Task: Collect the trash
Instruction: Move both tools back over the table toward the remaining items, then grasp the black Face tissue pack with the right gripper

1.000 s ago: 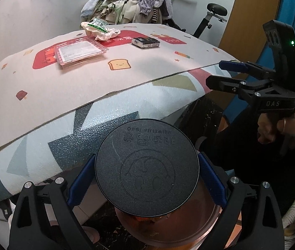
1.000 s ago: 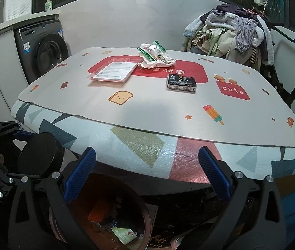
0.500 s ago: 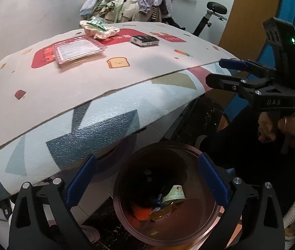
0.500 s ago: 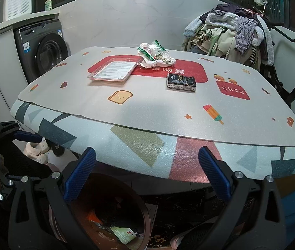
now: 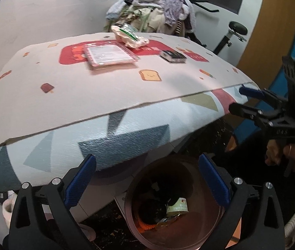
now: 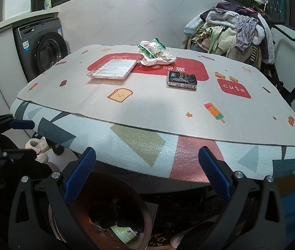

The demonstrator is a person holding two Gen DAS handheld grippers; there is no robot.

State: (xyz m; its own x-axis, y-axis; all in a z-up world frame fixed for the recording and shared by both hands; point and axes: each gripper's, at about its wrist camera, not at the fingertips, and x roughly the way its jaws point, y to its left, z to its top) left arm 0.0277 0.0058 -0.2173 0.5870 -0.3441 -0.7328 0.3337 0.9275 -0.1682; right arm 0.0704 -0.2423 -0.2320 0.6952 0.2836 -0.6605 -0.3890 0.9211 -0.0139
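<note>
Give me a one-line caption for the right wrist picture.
Open right gripper hangs over a bin, facing a table with crumpled wrappers, plastic tray and dark packet.

Left tool (image 5: 146, 179) agape above open bin (image 5: 214, 227).

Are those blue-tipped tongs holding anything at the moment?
No. The left tongs and right tongs are both open and empty, above the trash bin.
</note>
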